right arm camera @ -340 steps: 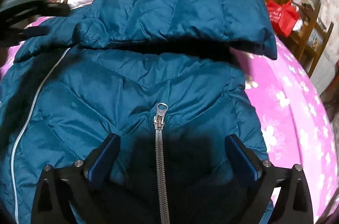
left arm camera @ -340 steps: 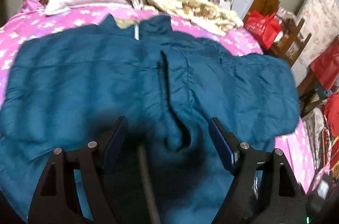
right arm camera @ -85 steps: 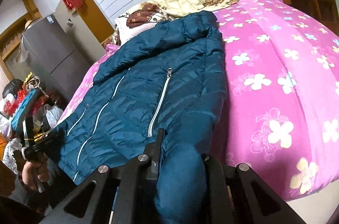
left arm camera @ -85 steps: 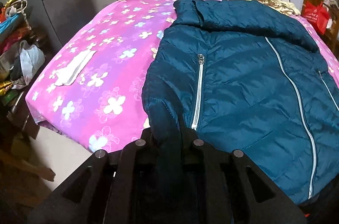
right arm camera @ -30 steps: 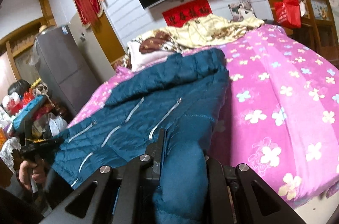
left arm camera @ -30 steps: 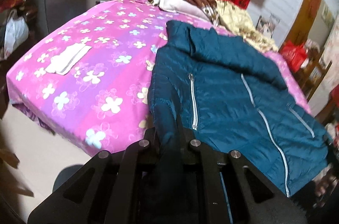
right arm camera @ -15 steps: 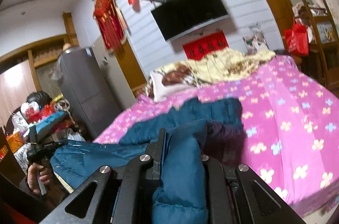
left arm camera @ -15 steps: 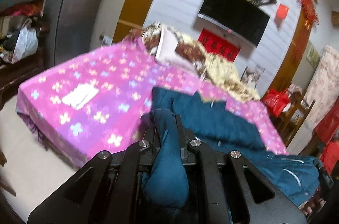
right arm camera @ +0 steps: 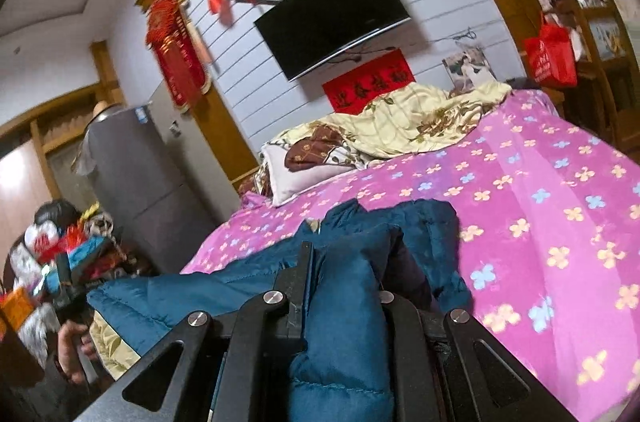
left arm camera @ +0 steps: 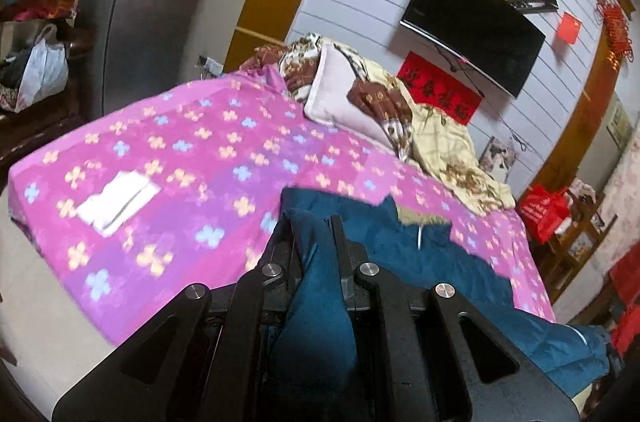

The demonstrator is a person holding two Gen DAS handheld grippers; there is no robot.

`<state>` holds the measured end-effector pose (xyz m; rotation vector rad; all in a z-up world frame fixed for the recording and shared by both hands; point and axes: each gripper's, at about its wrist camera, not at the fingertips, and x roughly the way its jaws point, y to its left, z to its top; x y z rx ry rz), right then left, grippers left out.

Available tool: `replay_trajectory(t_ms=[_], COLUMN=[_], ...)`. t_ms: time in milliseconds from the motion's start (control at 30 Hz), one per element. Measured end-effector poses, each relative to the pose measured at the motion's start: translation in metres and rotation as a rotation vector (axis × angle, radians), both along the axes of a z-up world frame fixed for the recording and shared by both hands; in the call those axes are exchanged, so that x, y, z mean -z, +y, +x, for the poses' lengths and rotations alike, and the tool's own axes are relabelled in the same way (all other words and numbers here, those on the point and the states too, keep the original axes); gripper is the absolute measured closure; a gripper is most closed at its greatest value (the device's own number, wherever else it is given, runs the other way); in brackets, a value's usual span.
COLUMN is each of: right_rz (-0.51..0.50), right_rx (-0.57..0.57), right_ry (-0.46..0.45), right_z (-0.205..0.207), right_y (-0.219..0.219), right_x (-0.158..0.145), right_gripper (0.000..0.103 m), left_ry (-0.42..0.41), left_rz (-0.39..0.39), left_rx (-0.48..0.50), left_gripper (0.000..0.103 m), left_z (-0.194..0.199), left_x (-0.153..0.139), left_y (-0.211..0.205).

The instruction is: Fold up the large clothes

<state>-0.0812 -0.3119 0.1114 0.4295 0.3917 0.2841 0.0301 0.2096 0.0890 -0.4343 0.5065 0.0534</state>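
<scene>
Between my two claws, left claw and right claw are each clamping the blue down jacket; slippery fabric risks sliding free, spoiling the fold.

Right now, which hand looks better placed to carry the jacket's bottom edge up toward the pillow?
Neither alone. The left tool and right tool are each shut on a bottom corner of the blue jacket, so both should probably travel together toward the pillow.
</scene>
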Motion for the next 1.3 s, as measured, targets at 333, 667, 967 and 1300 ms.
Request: replay_trajectory(t_ms=[333,667,967,1300], right_rz=[-0.049,0.065,0.179,0.212], right_rx=[0.054,0.156,0.151,0.157], right_ry=[-0.012,0.181,0.319,0.378], right_z=[0.143,0.260,0.299,0.301], right_y=[0.000,-0.016,-0.033,-0.035], right_x=[-0.014,0.078,0.140,0.150], right_gripper=[0.091,0.091,0.091,0.088], left_ry=[0.038,0.231,0.327,0.307], left_rz=[0.167,0.168,0.175,-0.016], left_rx=[-0.040,-0.037,0.017,0.076], left_gripper=[0.095,0.092,0.087,0.072], left_z=[0.146,0.248,0.293,0.294], left_x=[0.016,0.108,0.159,0.167], left_y=[-0.022,-0.037,-0.060,-0.039])
